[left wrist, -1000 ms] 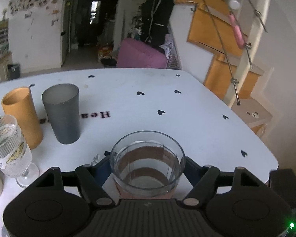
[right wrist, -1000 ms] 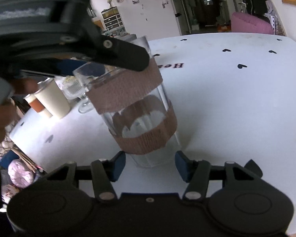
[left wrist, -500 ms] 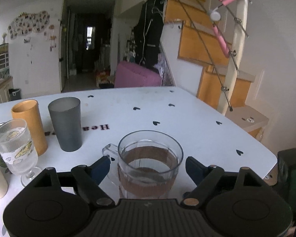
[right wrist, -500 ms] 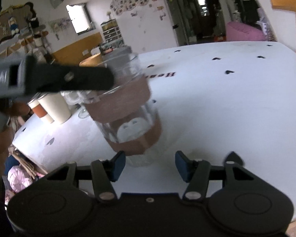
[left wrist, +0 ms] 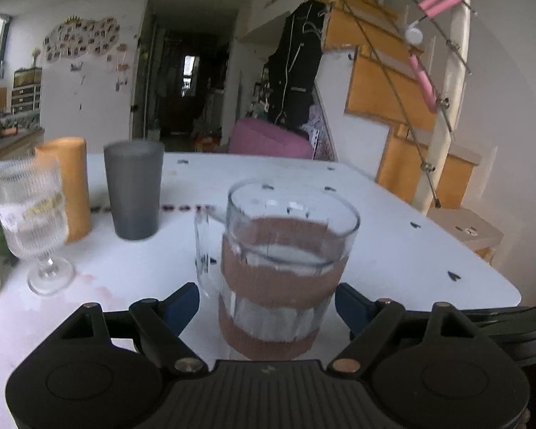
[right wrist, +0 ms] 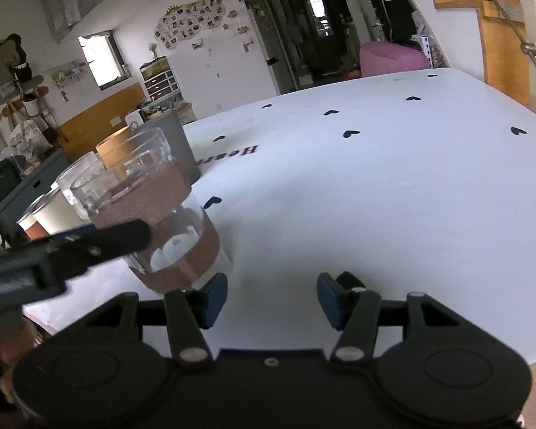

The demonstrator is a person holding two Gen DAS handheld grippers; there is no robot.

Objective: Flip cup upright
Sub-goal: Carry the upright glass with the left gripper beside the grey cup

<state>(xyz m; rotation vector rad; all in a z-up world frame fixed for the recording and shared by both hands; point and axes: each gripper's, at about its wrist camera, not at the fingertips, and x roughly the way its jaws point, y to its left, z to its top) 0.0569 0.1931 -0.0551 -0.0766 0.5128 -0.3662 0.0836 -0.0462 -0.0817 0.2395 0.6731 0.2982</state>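
Observation:
A clear glass mug [left wrist: 282, 268] with brown bands stands upright on the white table [left wrist: 393, 236], mouth up, handle to the left. My left gripper [left wrist: 268, 302] is open; its blue-tipped fingers [left wrist: 180, 304] stand apart on either side of the mug's lower half without touching it. In the right wrist view the mug [right wrist: 157, 214] stands at the left with one left gripper finger [right wrist: 100, 243] crossing in front of it. My right gripper [right wrist: 271, 298] is open and empty, to the right of the mug above bare table.
A grey tumbler [left wrist: 134, 189], an orange cup [left wrist: 69, 186] and a ribbed stemmed glass [left wrist: 32, 221] stand to the left of the mug. More cups [right wrist: 53, 211] stand at the table's left end. The table edge [left wrist: 482, 268] is at the right.
The left gripper let go of the mug, its fingers opened wider and it drew back and lowered. The right gripper moved right, away from the mug.

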